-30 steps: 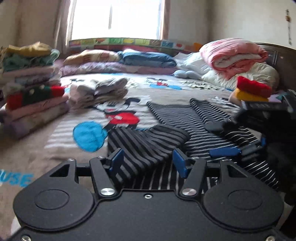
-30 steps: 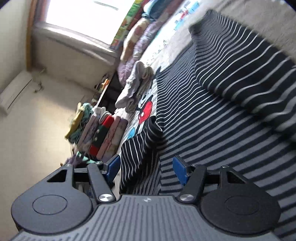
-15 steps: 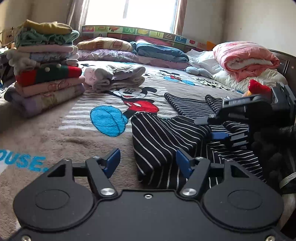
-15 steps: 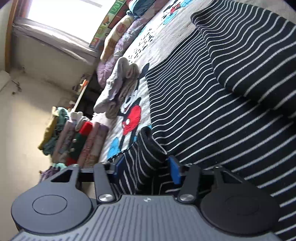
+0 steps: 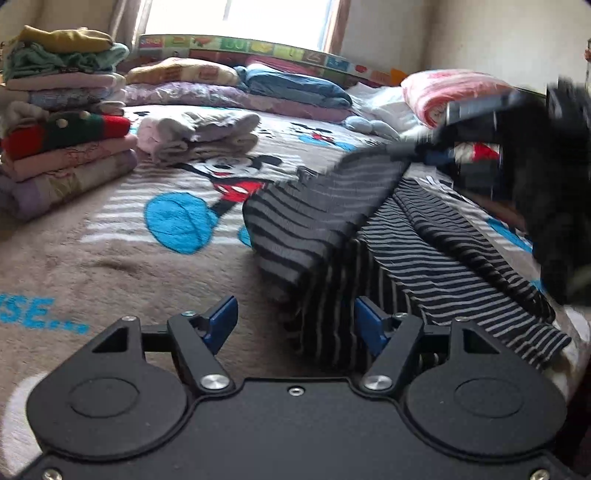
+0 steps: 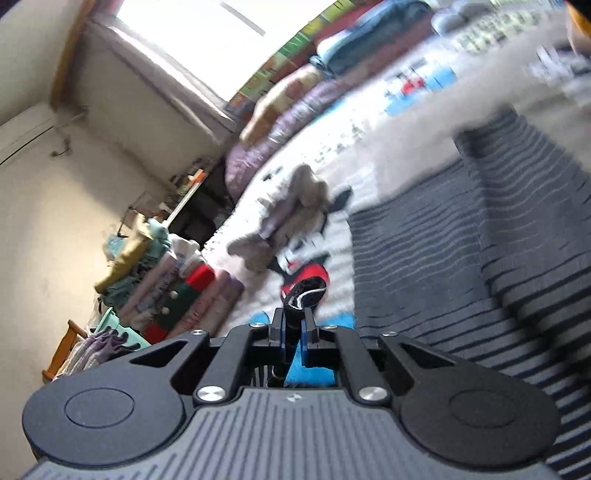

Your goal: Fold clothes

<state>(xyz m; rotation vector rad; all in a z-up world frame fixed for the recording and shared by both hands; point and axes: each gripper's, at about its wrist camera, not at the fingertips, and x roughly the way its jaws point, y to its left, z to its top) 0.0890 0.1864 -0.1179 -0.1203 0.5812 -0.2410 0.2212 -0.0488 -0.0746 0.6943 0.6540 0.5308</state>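
Right gripper (image 6: 291, 332) raised, pinching striped garment (image 6: 461, 258)

Daylight glares from the window (image 5: 236, 14); fisheye-bent edges, motion blur throughout.

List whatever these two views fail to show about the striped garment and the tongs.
- Left wrist view: the right tongs are motion-blurred; their grip point on the striped garment is unclear.
- Right wrist view: garment's far edge is blurred, near part hidden by the tongs' body.
- What kind of garment: cannot tell.
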